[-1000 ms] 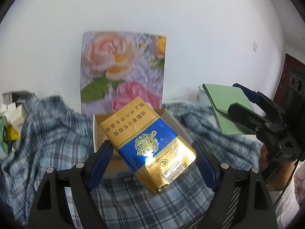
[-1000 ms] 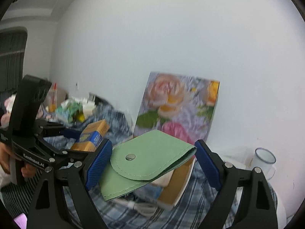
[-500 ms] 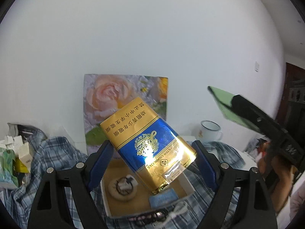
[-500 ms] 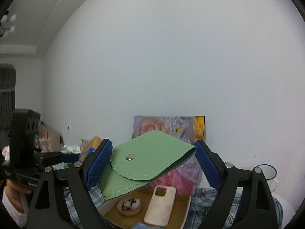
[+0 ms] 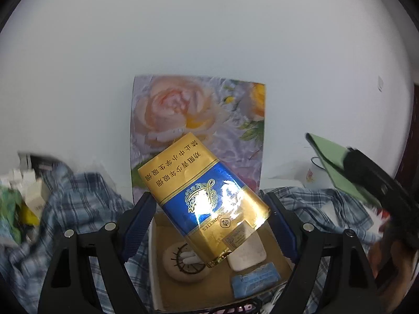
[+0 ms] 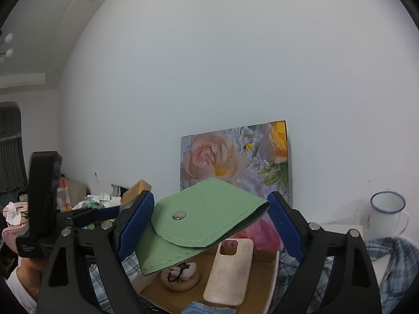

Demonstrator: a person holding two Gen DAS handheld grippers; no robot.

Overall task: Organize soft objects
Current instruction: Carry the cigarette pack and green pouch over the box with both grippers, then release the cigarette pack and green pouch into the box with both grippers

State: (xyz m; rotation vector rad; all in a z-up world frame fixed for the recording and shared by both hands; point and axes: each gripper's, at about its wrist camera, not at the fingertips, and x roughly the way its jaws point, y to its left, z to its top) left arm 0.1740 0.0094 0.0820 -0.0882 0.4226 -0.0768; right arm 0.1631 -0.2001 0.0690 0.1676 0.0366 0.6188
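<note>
**Both carried items held over the open box, release to come**

The left hand-held gripper [image 5: 209, 225] has its jaws spread wide and closed on a blue and gold cigarette pack [image 5: 203, 198], which sits tilted between the blue pads, above the open cardboard box [image 5: 157, 282]. The right hand-held gripper [image 6: 209, 222] likewise clamps a green snap pouch [image 6: 201, 225] across its width, flap and stud facing up, hanging over the same box, which lies on a plaid cloth [image 5: 78, 209] in front of a rose picture [image 5: 196, 110] propped against the wall.

Inside the box lie a round beige pad [image 5: 183, 261], a pale phone case [image 6: 230, 269] and a small blue packet [image 5: 255, 280], so the sorting looks well under way, with the step in hand being the carry to the box.

The next move probably calls for lowering each item into a free patch of the box floor, the near left corner looking clearest, then spreading the jaws. Releasing from this height risks the pack landing on the phone case.
</note>
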